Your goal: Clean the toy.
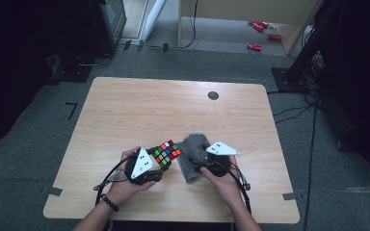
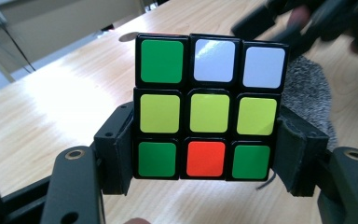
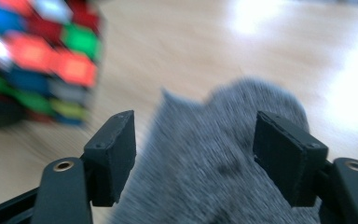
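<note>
Two grippers over table (image 1: 125, 110). Left gripper (image 2: 204, 158): pads clamped on cube (image 2: 209, 107), held above the tabletop. Right gripper (image 3: 196, 154): jaws wide, grey cloth (image 3: 214, 177) between them, pads clear; cloth just right of cube.

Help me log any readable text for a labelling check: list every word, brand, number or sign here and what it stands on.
None can be read.
Puzzle cube, held in the left tool: plain colour stickers, no lettering.
Grey cloth between the jaws of the right tool: no label.
Red things on the floor: too small to read.
</note>
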### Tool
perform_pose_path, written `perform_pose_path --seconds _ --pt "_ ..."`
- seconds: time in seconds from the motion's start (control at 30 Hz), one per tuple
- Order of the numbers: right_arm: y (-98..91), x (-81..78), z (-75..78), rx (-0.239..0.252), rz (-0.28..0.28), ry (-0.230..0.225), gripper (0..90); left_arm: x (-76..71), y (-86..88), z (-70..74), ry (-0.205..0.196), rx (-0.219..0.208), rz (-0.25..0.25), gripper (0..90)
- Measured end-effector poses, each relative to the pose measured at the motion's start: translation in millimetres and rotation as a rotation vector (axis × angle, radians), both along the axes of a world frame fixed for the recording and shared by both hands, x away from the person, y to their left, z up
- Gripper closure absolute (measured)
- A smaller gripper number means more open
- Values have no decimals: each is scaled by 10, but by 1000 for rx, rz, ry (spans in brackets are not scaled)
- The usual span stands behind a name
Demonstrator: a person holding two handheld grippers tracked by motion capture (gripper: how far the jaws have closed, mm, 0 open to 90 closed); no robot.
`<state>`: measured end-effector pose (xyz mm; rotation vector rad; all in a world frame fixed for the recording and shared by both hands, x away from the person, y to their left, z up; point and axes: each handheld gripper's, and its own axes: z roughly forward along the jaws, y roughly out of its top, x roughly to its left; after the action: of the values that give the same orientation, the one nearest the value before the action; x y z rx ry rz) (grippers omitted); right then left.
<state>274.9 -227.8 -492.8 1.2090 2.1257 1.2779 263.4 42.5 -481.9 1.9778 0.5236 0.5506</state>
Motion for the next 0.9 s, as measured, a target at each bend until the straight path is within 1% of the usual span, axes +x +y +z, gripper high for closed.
perform_pose_path --seconds 0.07,0.1,0.17,0.2,0.3,0.37,0.4,0.43,0.5,0.57,0.63,0.67,0.77,0.83,0.87,0.9 --pt "39 30 -88 -75 12 29 337 12 12 6 20 -16 -2 338" --pt "55 36 -124 -104 19 36 364 19 21 9 30 -21 0 338" --pt "82 36 -182 -150 12 39 418 35 45 15 48 -34 2 338" --pt "85 37 -194 -159 2 43 456 44 57 18 58 -44 5 338" --pt "50 46 -178 -132 -5 60 595 68 86 28 82 -67 9 338" --pt "26 45 -148 -121 6 61 645 75 93 28 90 -70 7 338" --pt "16 39 -124 -110 12 61 658 77 93 25 93 -68 6 338" --pt "9 31 -96 -91 12 52 667 78 89 21 97 -67 5 338" --pt "2 -2 -15 -50 16 14 676 80 82 16 105 -64 1 338" --pt "9 -54 89 -9 30 -44 678 79 74 11 107 -62 -6 339" --pt "21 -124 206 50 58 -104 679 75 64 7 109 -60 -13 339" --pt "30 -173 280 90 79 -143 679 73 61 5 109 -58 -16 339" --pt "53 -270 426 167 124 -215 679 63 39 -6 108 -48 -33 339" --pt "75 -318 489 218 159 -239 678 52 14 -17 109 -41 -45 339" --pt "85 -332 503 246 181 -244 678 44 -2 -24 107 -38 -52 339" --pt "98 -341 507 272 204 -237 677 34 -15 -28 104 -30 -61 339"
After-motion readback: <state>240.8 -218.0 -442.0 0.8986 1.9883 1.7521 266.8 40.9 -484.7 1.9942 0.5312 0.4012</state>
